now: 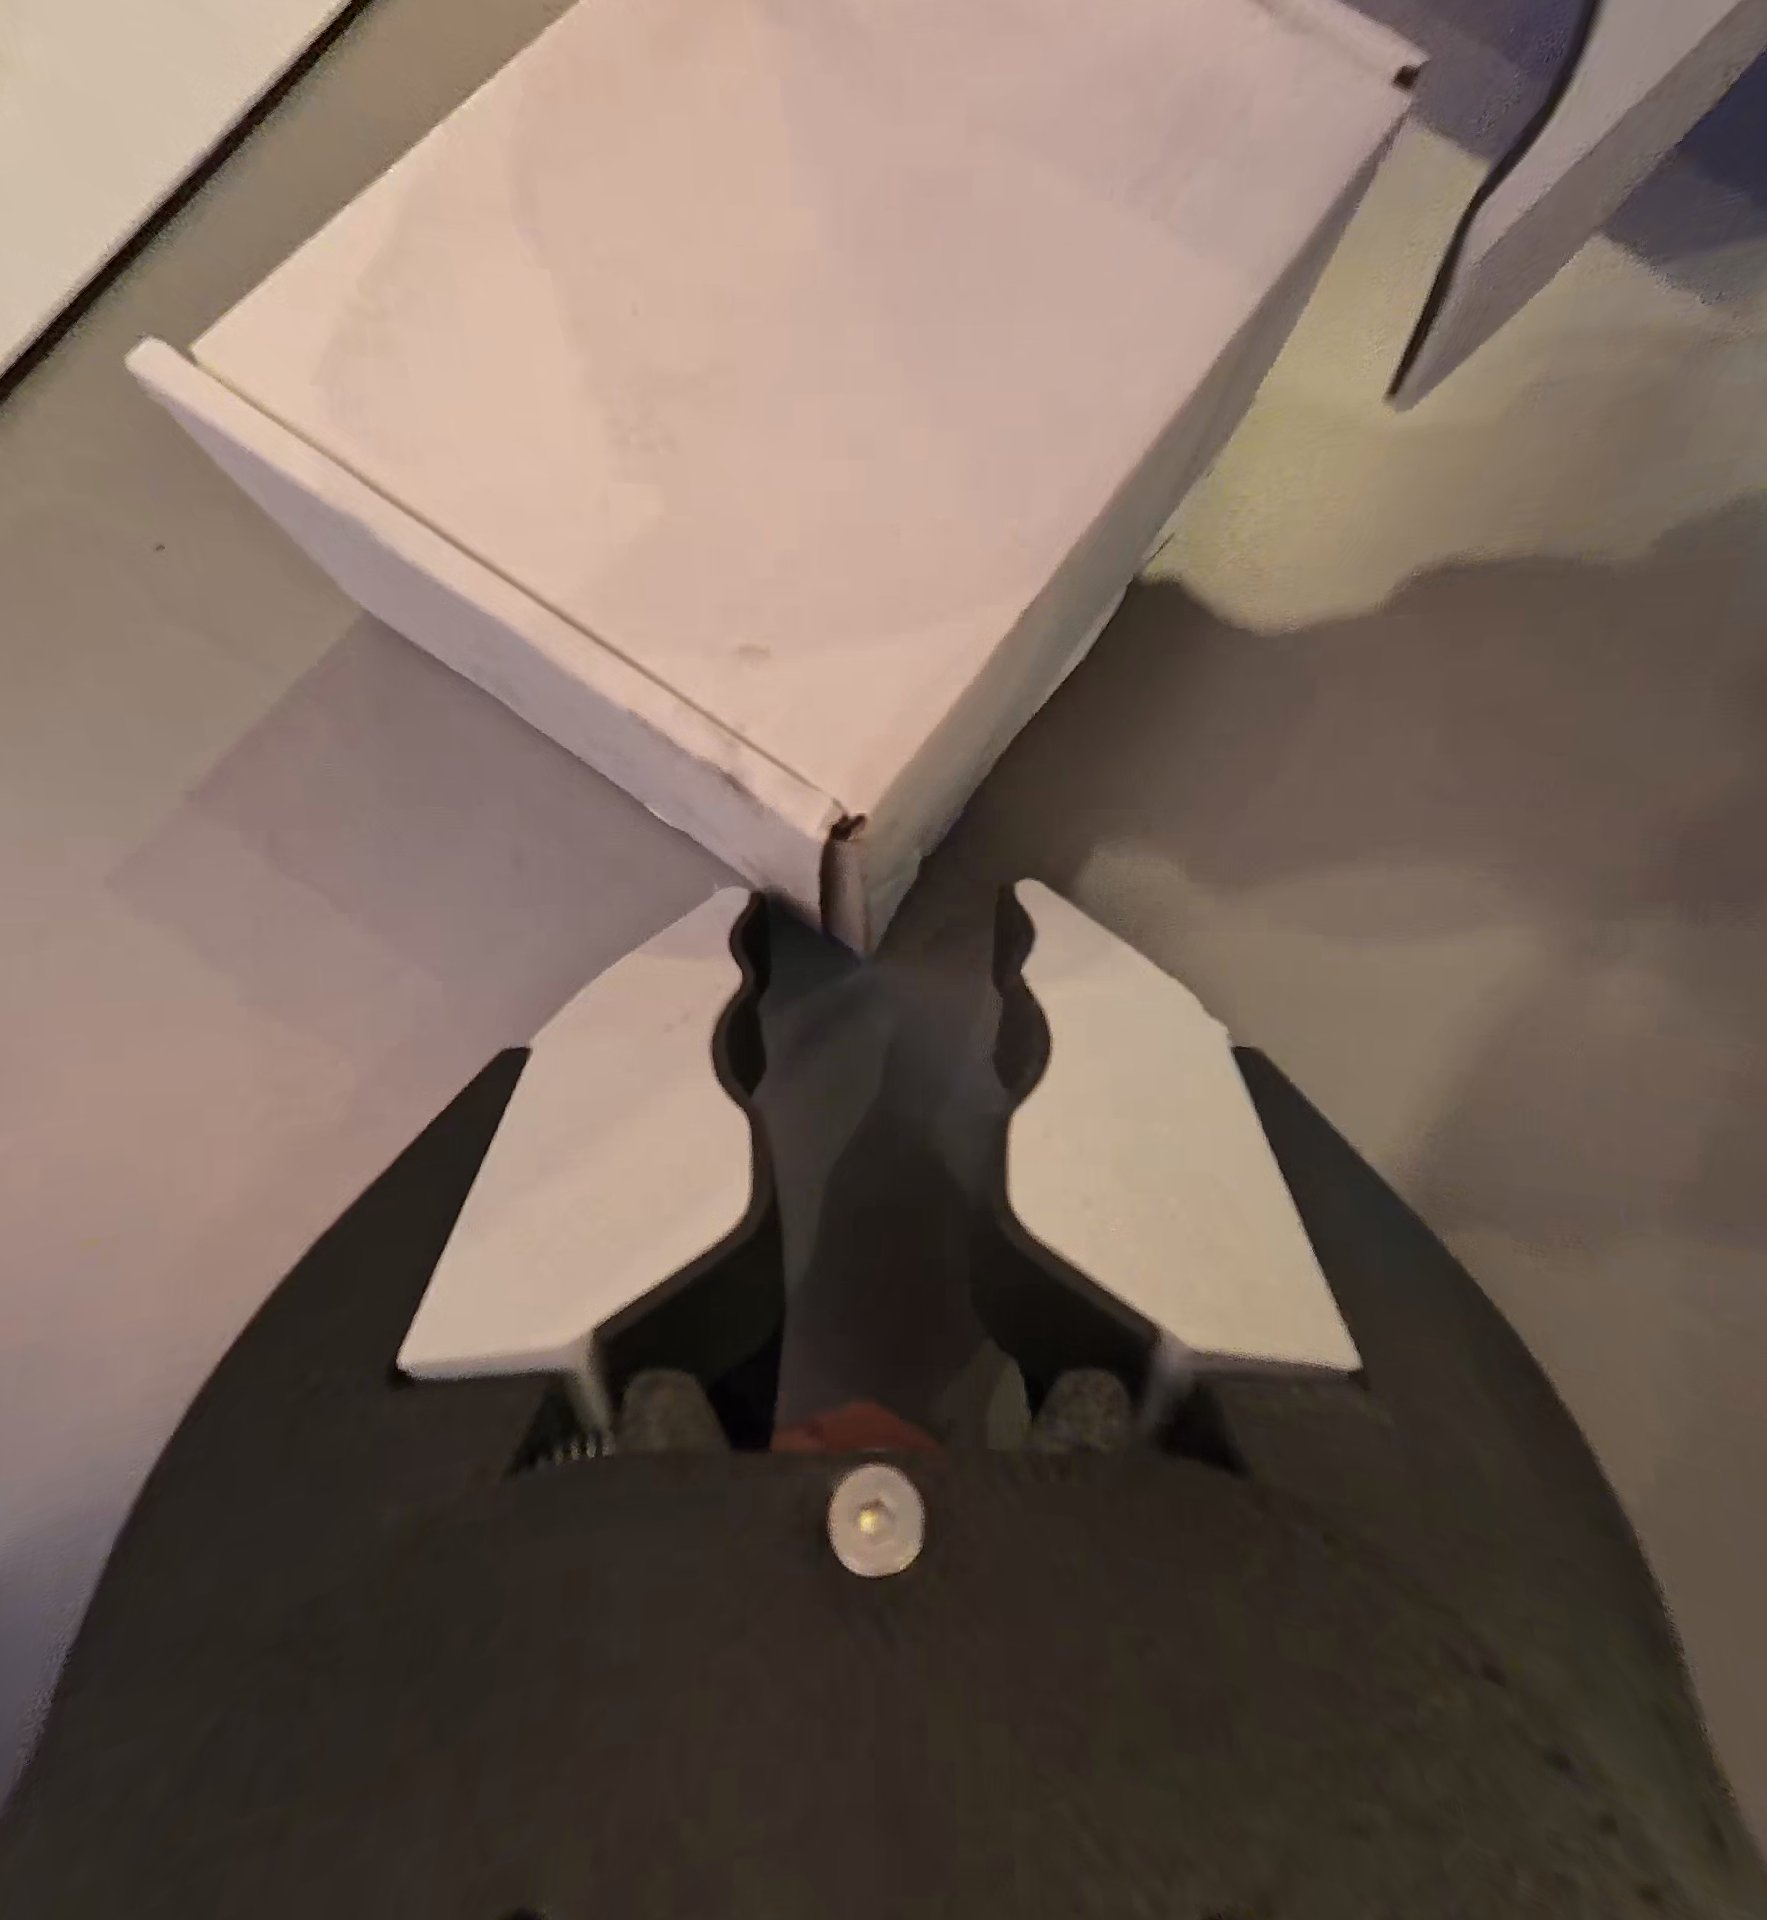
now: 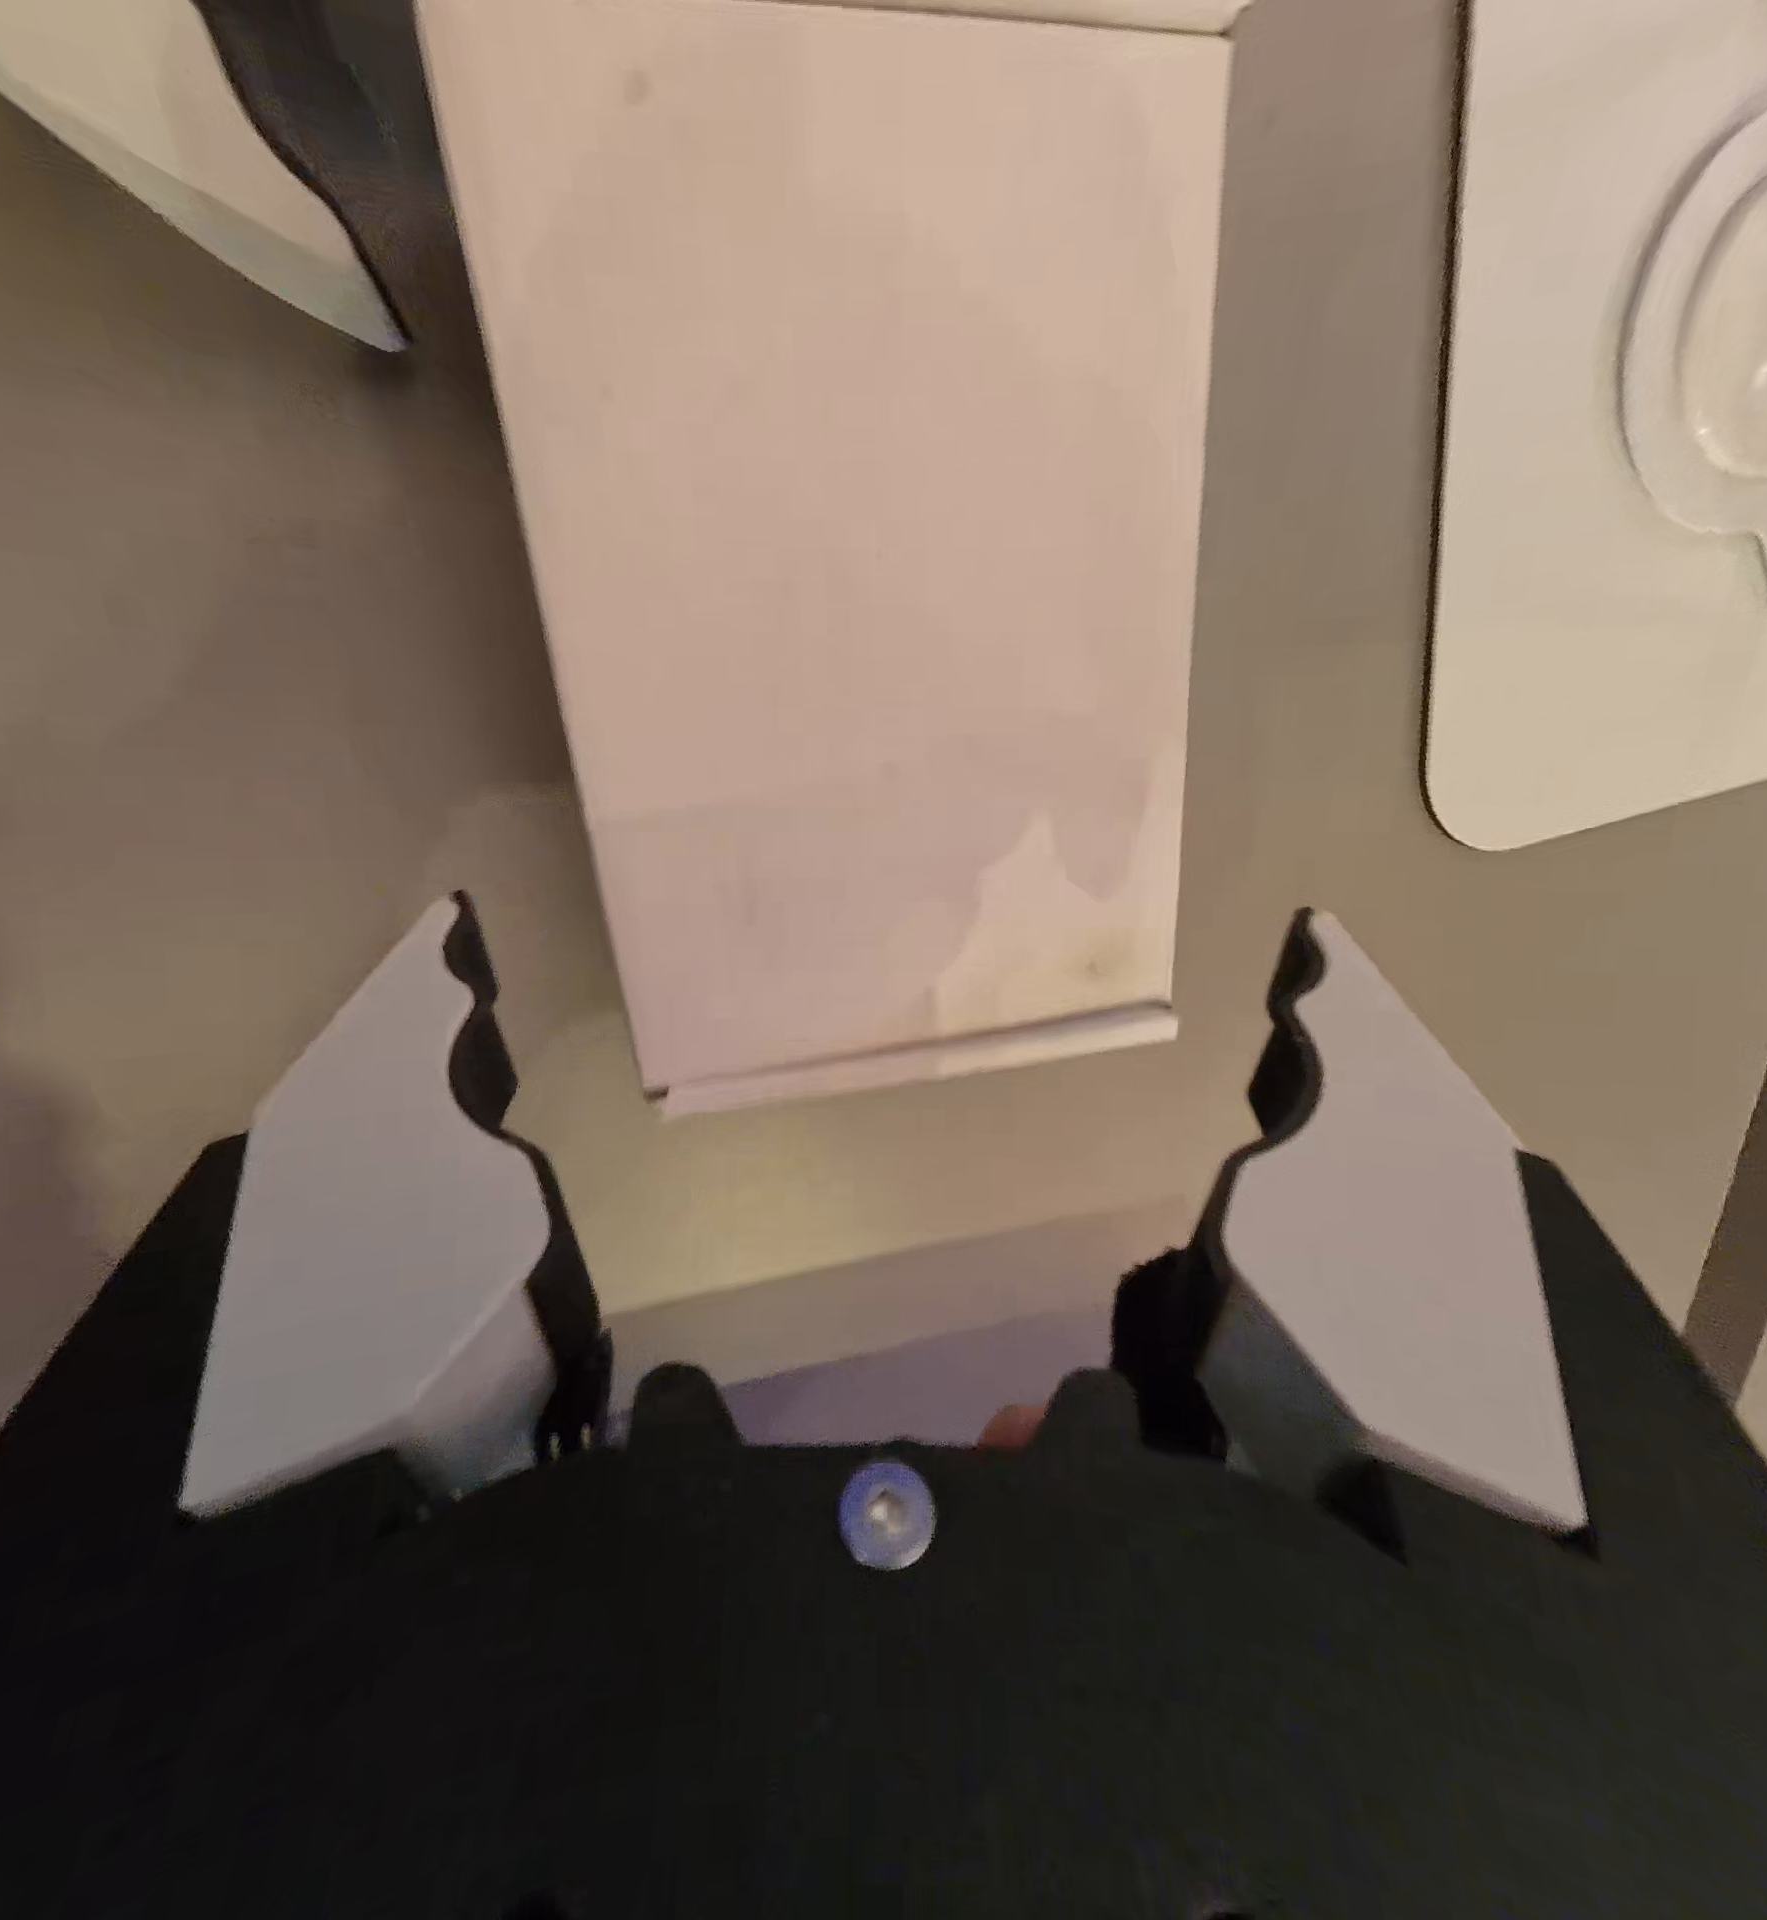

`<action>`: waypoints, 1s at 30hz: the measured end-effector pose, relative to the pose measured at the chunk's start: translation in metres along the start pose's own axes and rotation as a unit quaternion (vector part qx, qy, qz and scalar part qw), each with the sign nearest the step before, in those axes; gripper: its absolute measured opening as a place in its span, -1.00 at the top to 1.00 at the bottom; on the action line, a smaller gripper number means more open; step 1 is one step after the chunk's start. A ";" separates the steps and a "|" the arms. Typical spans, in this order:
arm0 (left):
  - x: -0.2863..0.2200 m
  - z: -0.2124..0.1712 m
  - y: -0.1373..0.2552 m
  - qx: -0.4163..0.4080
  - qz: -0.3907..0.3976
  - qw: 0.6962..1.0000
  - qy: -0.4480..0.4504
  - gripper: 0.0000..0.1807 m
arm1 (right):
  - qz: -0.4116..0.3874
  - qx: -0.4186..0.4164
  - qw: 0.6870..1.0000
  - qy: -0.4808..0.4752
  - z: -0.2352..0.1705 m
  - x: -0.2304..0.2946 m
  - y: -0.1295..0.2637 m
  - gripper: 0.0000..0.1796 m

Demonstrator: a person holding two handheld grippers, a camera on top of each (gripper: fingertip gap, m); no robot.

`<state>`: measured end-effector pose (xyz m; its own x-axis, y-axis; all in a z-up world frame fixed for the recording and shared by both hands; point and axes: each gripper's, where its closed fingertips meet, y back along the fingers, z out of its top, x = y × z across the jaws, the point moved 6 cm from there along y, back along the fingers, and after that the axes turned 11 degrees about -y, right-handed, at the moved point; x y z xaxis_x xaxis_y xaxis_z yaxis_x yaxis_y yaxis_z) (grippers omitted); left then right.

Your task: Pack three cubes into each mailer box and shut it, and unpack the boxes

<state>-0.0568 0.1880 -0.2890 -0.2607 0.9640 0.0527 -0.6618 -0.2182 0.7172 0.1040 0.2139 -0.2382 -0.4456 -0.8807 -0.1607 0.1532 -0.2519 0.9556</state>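
The shut white mailer box (image 2: 837,540) lies flat on the bench (image 2: 235,675), long axis running straight ahead of the spread right tool (image 2: 884,914), while the narrowly parted left tool (image 1: 884,904) meets its near corner.

The mailer box (image 2: 837,499) lies on the table (image 2: 183,623), left of a mat (image 2: 1544,623).

grey table (image 2: 235,623) carries a closed white mailer box (image 2: 837,520) and white mat (image 2: 1544,623).
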 end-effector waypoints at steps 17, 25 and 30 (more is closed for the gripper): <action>-0.002 -0.003 0.010 -0.032 -0.004 0.999 0.026 0.60 | 0.101 0.016 0.995 0.000 0.022 0.009 -0.028 -0.54; -0.006 0.000 0.014 -0.055 -0.016 0.998 0.023 0.51 | 0.092 -0.047 0.995 -0.010 -0.002 0.002 0.042 -0.54; -0.007 -0.001 0.012 -0.045 -0.016 0.999 0.022 0.52 | 0.045 -0.095 0.994 -0.029 -0.045 -0.018 0.131 -0.54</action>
<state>-0.0636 0.1789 -0.2816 -0.2675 0.9636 -0.0023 -0.7299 -0.2011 0.6533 0.1716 0.1786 -0.1213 -0.4718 -0.8799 -0.0562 0.3557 -0.2483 0.9010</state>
